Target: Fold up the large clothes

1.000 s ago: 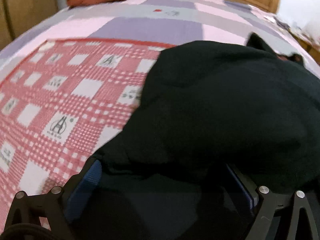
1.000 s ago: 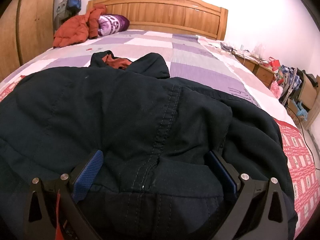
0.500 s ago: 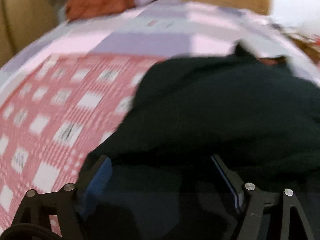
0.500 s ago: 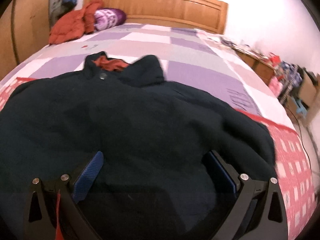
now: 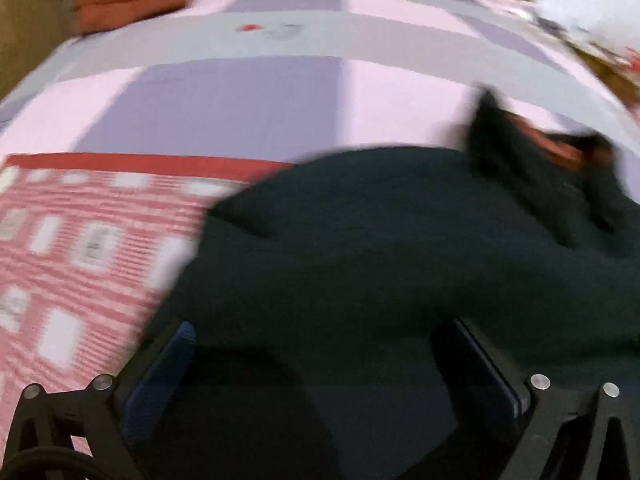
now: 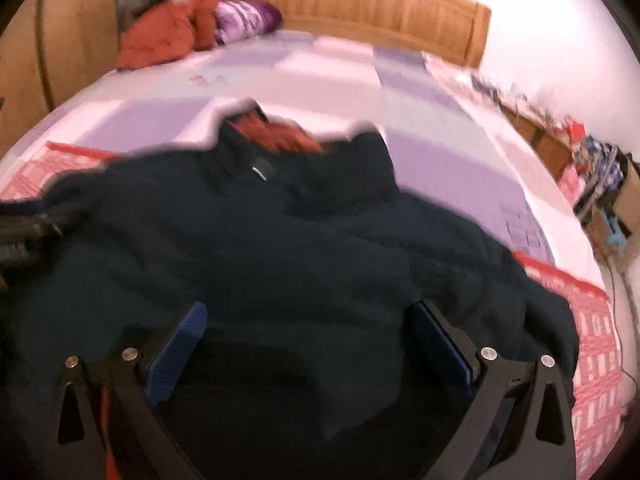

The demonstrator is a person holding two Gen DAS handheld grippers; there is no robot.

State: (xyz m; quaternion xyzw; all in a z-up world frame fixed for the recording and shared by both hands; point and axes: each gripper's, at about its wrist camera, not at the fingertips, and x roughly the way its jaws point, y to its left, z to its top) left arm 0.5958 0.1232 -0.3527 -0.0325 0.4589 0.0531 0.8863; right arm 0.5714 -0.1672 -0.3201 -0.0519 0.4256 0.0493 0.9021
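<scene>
Both my left gripper (image 5: 320, 364) and right gripper (image 6: 310, 344) hang released over the near hem of the dark padded jacket (image 6: 304, 248), whose collar points toward the bed's (image 6: 336, 80) headboard edge.

I see the jacket (image 6: 300, 248) spread on the bed (image 6: 440, 148), its collar (image 6: 280, 140) toward the headboard (image 6: 360, 4). My right tool (image 6: 308, 344) hangs over the jacket's near part, the cloth lying under and between its fingers. My left tool (image 5: 320, 360) sits over the jacket's left edge, with the blanket (image 5: 80, 240) on the bed to its left; it has just been opening, cloth below it. A heap of clothes (image 6: 160, 36) and a pillow (image 6: 248, 20) lie at the bed's far left corner, before the headboard. Clutter (image 6: 596, 172) stands beside the bed on the right.
</scene>
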